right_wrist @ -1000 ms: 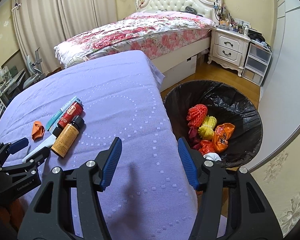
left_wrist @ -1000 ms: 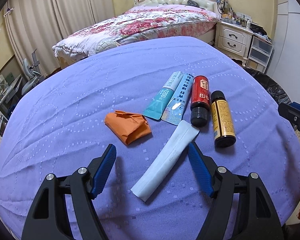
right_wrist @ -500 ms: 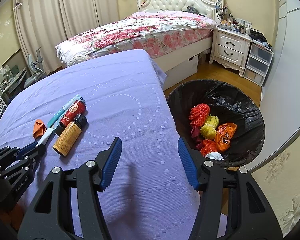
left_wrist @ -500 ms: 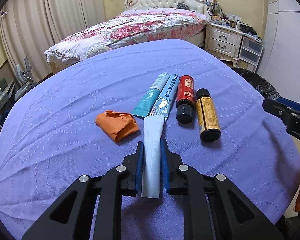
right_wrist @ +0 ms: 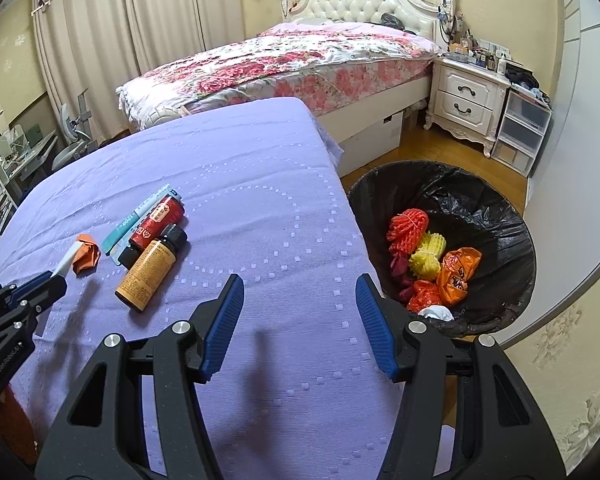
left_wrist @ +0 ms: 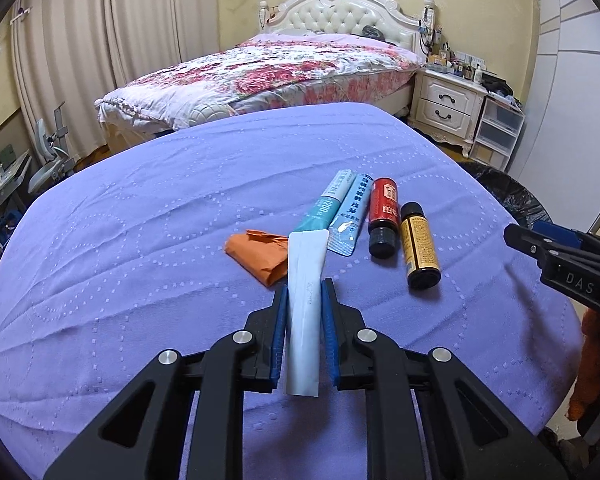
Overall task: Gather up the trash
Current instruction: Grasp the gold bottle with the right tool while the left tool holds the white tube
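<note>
My left gripper is shut on a long white sachet and holds it above the purple tablecloth. Beyond it lie an orange crumpled wrapper, a teal sachet, a light blue sachet, a red bottle and an amber bottle. My right gripper is open and empty over the cloth near the table's right edge. A black-lined trash bin stands on the floor to the right, with several orange, red and yellow scraps inside.
A bed with a floral quilt stands behind the table. A white nightstand and plastic drawers are at the far right. Curtains hang at the left. The right gripper shows at the right edge of the left wrist view.
My left gripper closed on the white sachet, turned it in line with the fingers and lifted it from the cloth. The right gripper has stayed open, almost still.
</note>
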`<state>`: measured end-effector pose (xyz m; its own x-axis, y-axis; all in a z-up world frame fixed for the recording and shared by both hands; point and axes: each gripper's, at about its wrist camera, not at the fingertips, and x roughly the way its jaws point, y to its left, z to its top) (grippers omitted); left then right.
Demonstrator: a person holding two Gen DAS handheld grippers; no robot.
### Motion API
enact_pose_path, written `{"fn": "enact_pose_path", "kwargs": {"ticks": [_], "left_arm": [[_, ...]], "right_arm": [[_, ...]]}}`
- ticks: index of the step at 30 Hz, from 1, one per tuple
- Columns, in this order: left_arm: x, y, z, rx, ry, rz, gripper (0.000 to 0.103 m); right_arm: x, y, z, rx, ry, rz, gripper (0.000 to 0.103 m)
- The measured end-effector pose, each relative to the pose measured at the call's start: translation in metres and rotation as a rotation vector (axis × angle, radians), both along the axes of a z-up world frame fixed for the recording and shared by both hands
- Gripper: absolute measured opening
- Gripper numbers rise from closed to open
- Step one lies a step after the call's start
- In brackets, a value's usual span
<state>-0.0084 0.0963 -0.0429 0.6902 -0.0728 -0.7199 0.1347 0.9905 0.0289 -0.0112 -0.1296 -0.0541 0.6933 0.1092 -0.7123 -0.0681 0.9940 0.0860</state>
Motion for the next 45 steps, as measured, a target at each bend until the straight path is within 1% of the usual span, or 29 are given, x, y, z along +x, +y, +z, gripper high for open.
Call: {"fn": "enact_pose_path", "kwargs": {"ticks": [5,13,18,24,31,37,42,44,45], "left_arm": [[-0.002,0.013,0.006,-0.017,-0.016,0.032,0.018],[0.002,0.040,0.007,-0.013,-0.021,0.113,0.018],[0.004,0.058,0.006,-0.008,-0.021,0.163,0.018],[0.007,0.080,0.004,0.006,-0.028,0.221,0.018],[0.008,0.094,0.000,0.011,-0.026,0.255,0.018],[0.010,0.102,-0.005,0.001,-0.016,0.262,0.018],[0.011,0.103,-0.006,-0.005,-0.012,0.265,0.018],[0.011,0.103,-0.007,-0.005,-0.012,0.264,0.018],[0.011,0.103,-0.007,-0.005,-0.011,0.264,0.018]], "right_arm": [[0.000,0.004,0.001,-0.004,-0.001,0.011,0.057],[0.001,0.015,0.003,-0.008,-0.004,0.037,0.057],[0.003,0.029,0.004,-0.004,-0.001,0.073,0.057],[0.008,0.057,0.009,-0.012,-0.010,0.128,0.057],[0.022,0.088,0.005,-0.033,0.005,0.179,0.057],[0.026,0.090,-0.003,-0.065,0.038,0.171,0.057],[0.025,0.086,-0.004,-0.070,0.046,0.163,0.052],[0.026,0.086,-0.004,-0.073,0.048,0.163,0.047],[0.026,0.086,-0.004,-0.074,0.051,0.164,0.046]]}}
